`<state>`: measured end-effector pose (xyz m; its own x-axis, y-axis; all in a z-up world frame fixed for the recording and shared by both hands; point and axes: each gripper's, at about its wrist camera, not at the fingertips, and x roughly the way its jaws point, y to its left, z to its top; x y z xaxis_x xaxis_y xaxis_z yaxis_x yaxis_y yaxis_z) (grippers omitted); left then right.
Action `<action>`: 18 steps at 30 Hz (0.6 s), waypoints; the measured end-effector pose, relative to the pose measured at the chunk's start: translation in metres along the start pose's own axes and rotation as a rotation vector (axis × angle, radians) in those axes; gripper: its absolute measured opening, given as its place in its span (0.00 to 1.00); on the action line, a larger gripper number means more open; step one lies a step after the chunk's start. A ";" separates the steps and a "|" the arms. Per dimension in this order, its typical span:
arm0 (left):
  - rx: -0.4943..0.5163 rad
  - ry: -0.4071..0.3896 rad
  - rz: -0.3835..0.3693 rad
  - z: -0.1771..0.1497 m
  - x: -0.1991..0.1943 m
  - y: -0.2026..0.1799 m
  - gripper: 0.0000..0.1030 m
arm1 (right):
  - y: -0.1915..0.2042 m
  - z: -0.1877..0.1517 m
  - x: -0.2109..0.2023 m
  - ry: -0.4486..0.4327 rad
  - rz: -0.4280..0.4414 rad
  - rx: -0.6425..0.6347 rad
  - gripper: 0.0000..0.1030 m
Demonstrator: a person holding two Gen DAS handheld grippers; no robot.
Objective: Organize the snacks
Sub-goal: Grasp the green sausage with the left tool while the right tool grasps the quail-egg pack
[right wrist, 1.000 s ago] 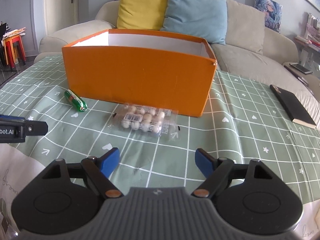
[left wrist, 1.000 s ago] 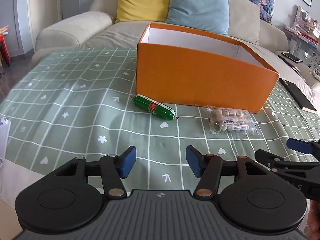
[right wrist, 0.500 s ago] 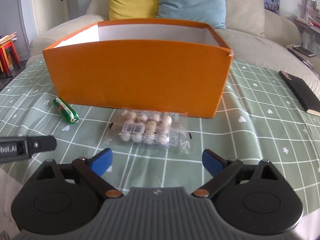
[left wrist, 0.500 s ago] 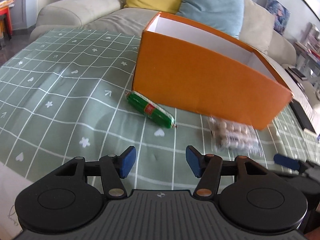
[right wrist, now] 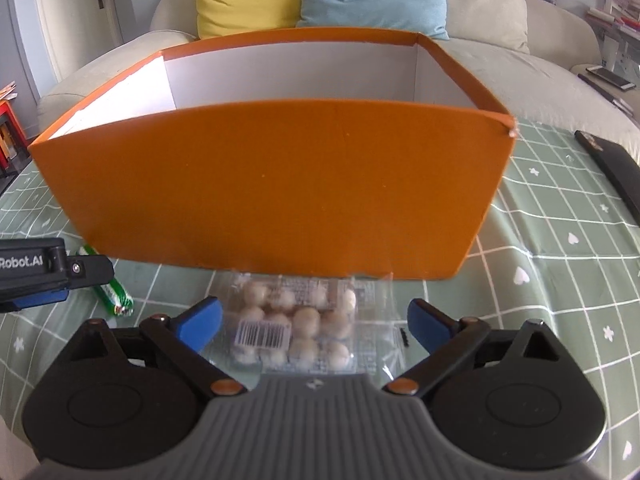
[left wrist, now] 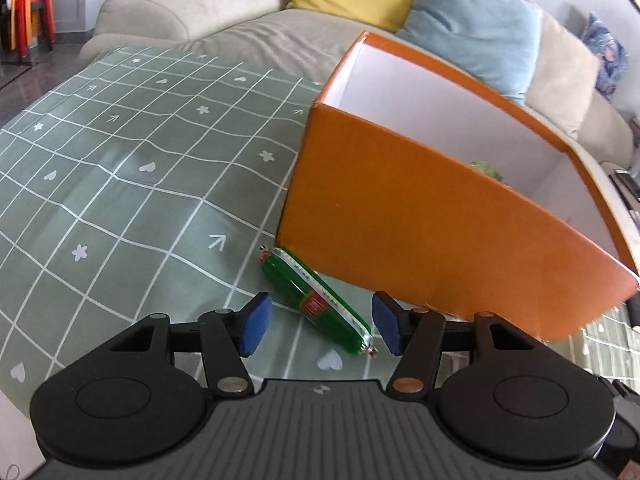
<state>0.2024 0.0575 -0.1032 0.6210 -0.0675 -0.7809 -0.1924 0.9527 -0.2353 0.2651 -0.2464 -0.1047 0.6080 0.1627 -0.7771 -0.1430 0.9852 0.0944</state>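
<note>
A green sausage stick [left wrist: 316, 300] lies on the green checked cloth in front of the orange box [left wrist: 420, 232]. My left gripper [left wrist: 321, 324] is open and straddles the stick's near end, pads clear of it. In the right wrist view a clear packet of round pale snacks [right wrist: 296, 324] lies against the front wall of the box [right wrist: 280, 184]. My right gripper [right wrist: 314, 320] has its jaws opening wide on either side of the packet, without touching it. The sausage stick [right wrist: 114, 296] shows at the left, partly behind one finger [right wrist: 80, 272] of the left gripper.
Something green [left wrist: 486, 168] lies inside the white-lined box. A black book [right wrist: 616, 164] rests on the cloth to the right. A beige sofa [left wrist: 192, 4] with yellow and blue cushions stands behind the table. A phone [right wrist: 608, 78] lies far right.
Both grippers came forward and lower toward the box; the sausage now sits between the left fingers, the packet between the right. The right jaws spread wider. The left view rolled.
</note>
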 end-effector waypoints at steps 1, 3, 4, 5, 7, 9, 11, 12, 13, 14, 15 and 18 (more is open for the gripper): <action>0.005 0.009 0.010 0.001 0.003 -0.001 0.65 | 0.001 0.001 0.003 0.010 -0.005 -0.003 0.94; 0.022 0.019 0.029 0.001 0.005 -0.003 0.62 | 0.004 -0.001 0.008 0.027 -0.010 -0.018 0.94; 0.028 0.016 0.028 0.000 0.005 -0.003 0.59 | 0.004 -0.003 0.009 0.026 -0.010 -0.023 0.94; 0.031 0.015 0.023 -0.001 0.004 -0.003 0.55 | 0.005 -0.005 0.008 0.021 -0.013 -0.032 0.94; 0.043 0.018 -0.003 -0.002 0.003 -0.004 0.37 | 0.006 -0.008 0.007 0.021 -0.016 -0.050 0.95; 0.054 0.020 -0.002 -0.004 0.001 -0.005 0.34 | 0.003 -0.012 0.003 0.024 -0.010 -0.050 0.96; 0.064 0.020 -0.010 -0.007 -0.001 -0.005 0.31 | 0.000 -0.016 0.000 0.029 0.000 -0.045 0.95; 0.069 0.021 -0.014 -0.009 -0.003 -0.005 0.29 | 0.000 -0.017 -0.002 0.032 0.006 -0.045 0.94; 0.079 0.026 -0.023 -0.011 -0.005 -0.005 0.27 | -0.002 -0.019 -0.004 0.035 0.014 -0.046 0.94; 0.092 0.031 -0.033 -0.014 -0.008 -0.005 0.26 | -0.003 -0.021 -0.007 0.038 0.024 -0.048 0.93; 0.107 0.038 -0.041 -0.017 -0.010 -0.006 0.25 | -0.003 -0.023 -0.009 0.040 0.034 -0.054 0.92; 0.157 0.057 -0.061 -0.028 -0.019 -0.008 0.24 | -0.003 -0.031 -0.016 0.050 0.054 -0.078 0.92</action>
<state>0.1711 0.0433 -0.1026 0.5829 -0.1387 -0.8006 -0.0322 0.9806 -0.1933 0.2314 -0.2535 -0.1114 0.5586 0.2107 -0.8022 -0.2361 0.9676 0.0898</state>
